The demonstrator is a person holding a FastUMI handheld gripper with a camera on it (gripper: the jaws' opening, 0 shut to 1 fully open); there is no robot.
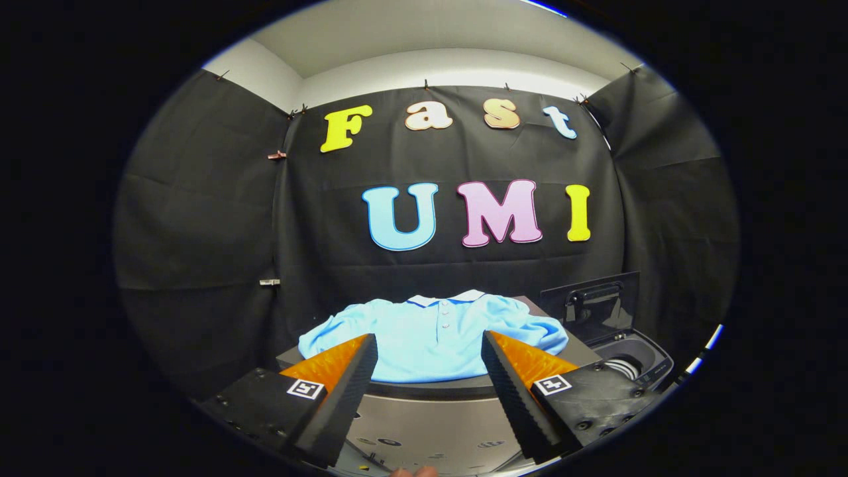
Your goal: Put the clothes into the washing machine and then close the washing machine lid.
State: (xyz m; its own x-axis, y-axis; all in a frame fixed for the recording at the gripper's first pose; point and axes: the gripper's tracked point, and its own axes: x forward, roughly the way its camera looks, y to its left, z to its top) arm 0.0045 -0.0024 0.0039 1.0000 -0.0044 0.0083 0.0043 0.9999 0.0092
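Clothes: a light blue polo shirt (434, 338) lies spread flat on a grey tabletop (430, 387), just beyond your gripper (429, 346), whose fingers stand wide apart, holding nothing. To the right, the washing machine (629, 361) has its lid (593, 305) raised.

Black cloth wall (199, 218) hangs behind a grey tabletop (430, 387), white ceiling (430, 33) above.

Recording booth staged as a laundry corner.
Black cloth wall (199, 218) pinned with clips spans the upper and middle frame below a plain white ceiling (424, 40); lower right, a washing machine (633, 361) with raised lid (596, 305) stands beside a table (563, 344).
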